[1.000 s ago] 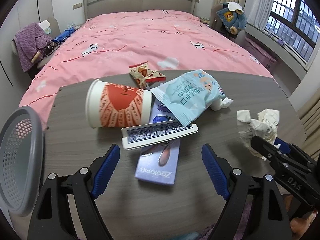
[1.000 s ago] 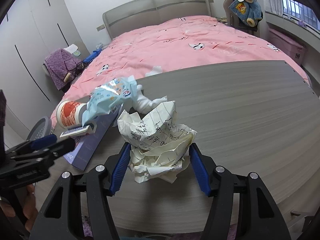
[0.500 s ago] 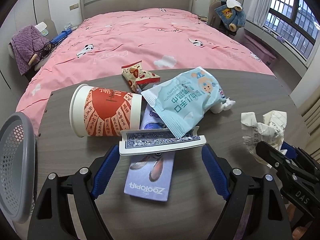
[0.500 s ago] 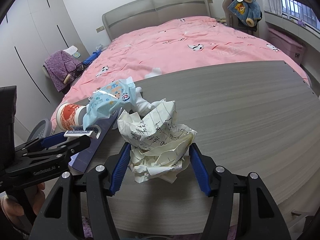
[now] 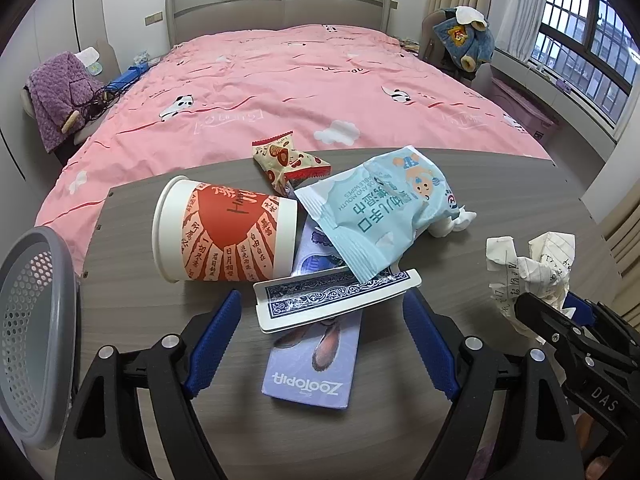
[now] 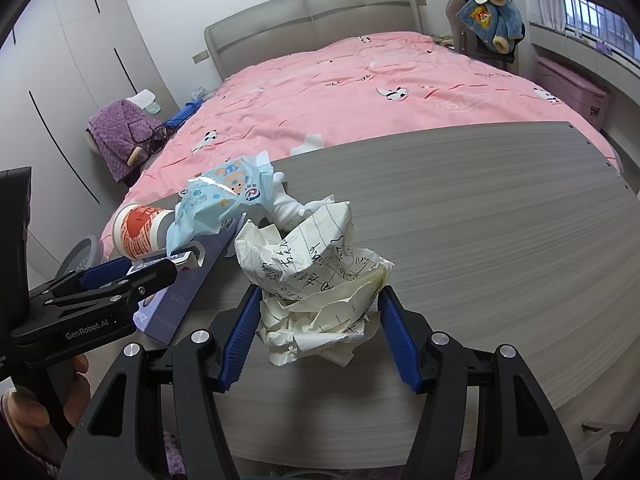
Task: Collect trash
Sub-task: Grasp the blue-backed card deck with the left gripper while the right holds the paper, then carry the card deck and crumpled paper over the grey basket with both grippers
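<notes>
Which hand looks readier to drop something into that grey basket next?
The right. Its jaws already clamp the crumpled paper ball, ready to carry. The left gripper is open and empty over the playing-card box, though the grey mesh basket sits on its side.

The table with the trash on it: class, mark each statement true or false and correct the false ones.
1. The paper cup stands upright. False: it lies on its side.
2. The right gripper has the crumpled paper between its fingers. True.
3. The wipes packet rests partly on the card box. True.
4. The left gripper is shut on the card box. False: its jaws stand open, either side of it.
5. The mesh basket sits in the middle of the table. False: it is at the left edge.
</notes>
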A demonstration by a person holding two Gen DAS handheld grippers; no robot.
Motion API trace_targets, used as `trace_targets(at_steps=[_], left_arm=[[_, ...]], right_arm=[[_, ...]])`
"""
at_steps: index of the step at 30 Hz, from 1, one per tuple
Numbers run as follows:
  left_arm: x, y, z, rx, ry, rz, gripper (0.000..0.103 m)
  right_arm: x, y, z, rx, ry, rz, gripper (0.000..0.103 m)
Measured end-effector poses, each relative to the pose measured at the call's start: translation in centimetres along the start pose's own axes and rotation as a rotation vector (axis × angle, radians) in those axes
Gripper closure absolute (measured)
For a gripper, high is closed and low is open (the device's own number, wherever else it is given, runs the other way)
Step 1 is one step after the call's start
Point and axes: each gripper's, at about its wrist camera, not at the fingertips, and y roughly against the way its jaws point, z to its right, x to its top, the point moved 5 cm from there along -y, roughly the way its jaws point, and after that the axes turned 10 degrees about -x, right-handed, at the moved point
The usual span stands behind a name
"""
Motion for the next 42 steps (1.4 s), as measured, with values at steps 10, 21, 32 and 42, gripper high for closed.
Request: trace_targets(at_steps=[10,21,32,42], left_arm=[[-0.3,0.4,0.1,0.0,-0.022,0.003,0.05],[-1.1,0.7,-0.1,-0.032,-0.023,-0.015,0.086],[-1.9,2.9,-0.7,-0.044,-0.029,0.01,0.087],[-2.3,6.1,-2.4,-0.066,0.01,0.061,0.088]], right_arm=[[-0.1,-0.1,-0.1,0.0,0.003,-0.004,0.044],[-0.1,0.0,-0.3,0.001,0.005,-0.003,0.044],[-0.1,0.6,-0.9,0.004,0.012,0.005,0.044],[0.2,1.9,-2.9,0.018,0.041,0.018,0.044]])
